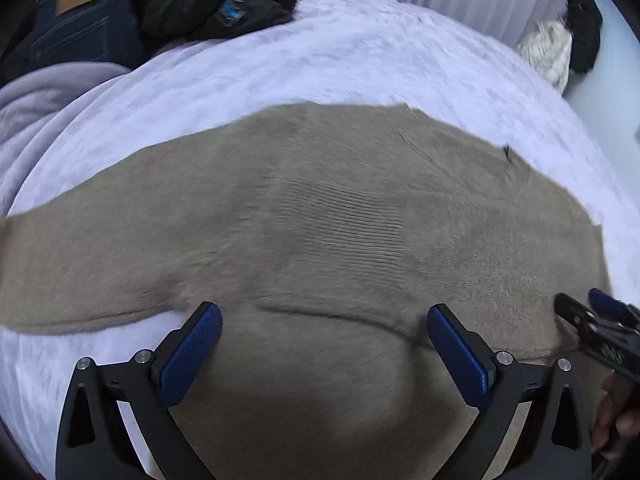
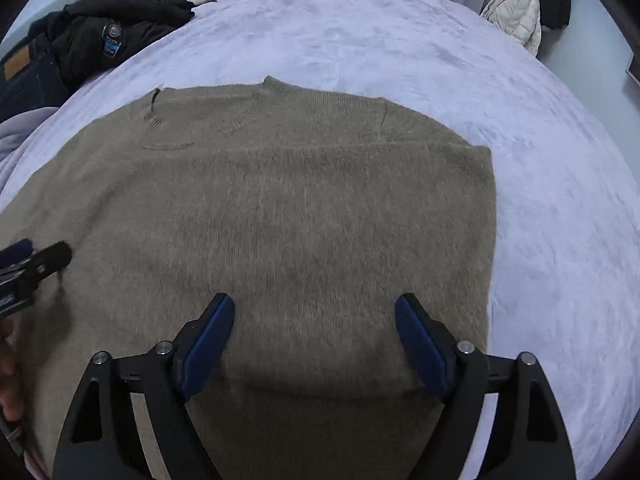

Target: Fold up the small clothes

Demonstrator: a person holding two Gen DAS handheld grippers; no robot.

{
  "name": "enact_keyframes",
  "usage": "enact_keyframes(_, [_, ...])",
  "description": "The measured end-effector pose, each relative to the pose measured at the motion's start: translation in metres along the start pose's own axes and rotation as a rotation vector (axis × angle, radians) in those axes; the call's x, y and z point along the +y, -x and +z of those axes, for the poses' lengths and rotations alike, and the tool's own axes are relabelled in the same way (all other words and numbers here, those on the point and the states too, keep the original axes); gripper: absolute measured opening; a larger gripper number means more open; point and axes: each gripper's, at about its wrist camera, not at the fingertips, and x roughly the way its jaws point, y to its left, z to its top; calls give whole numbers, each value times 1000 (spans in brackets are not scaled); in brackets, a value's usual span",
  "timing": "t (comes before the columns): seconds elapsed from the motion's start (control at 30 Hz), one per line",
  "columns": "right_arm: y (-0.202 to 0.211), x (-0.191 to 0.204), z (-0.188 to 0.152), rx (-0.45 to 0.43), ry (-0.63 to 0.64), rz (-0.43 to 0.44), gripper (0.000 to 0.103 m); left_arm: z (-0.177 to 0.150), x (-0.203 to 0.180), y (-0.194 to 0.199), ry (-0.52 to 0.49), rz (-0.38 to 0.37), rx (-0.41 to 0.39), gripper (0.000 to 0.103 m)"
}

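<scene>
Lighting was cool, even and dim-to-moderate. Soft shadow fell on the sweater (image 2: 304,216) under each gripper. Fisheye bowed the bed (image 2: 560,208) and darkened corners. Left wrist view showed motion blur; no glare

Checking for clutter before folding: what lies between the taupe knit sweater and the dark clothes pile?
Only bare lavender bedspread separates the taupe knit sweater from the dark clothes pile, clearest in the right wrist view.

A plain taupe ribbed-knit sweater (image 2: 280,208) lies on a pale lilac bedspread (image 2: 400,40); beyond the sweater are dark blue jeans (image 2: 24,76), a black jacket (image 2: 116,36) and a cream coat (image 2: 516,12).
</scene>
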Motion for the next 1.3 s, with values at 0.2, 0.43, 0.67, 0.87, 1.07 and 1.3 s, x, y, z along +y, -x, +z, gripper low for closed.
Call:
enact_keyframes(0.2, [-13, 29, 25, 25, -35, -77, 99, -18, 109, 27, 265, 14, -28, 103])
enact_keyframes(0.43, [-12, 67, 30, -28, -95, -173, 99, -51, 268, 52, 630, 142, -114, 103])
enact_keyframes(0.67, [-2, 115, 22, -46, -79, -189, 99, -55, 387, 35, 849, -141, -189, 103])
enact_keyframes(0.87, [-1, 137, 11, -69, -27, -212, 99, -35, 422, 19, 889, -311, -248, 103])
enact_keyframes(1.07, [12, 144, 9, -63, 7, -198, 99, -38, 441, 6, 945, -456, -255, 44])
enact_keyframes(1.3, [21, 163, -1, -79, 70, -211, 99, -43, 453, 0, 999, -605, -306, 43])
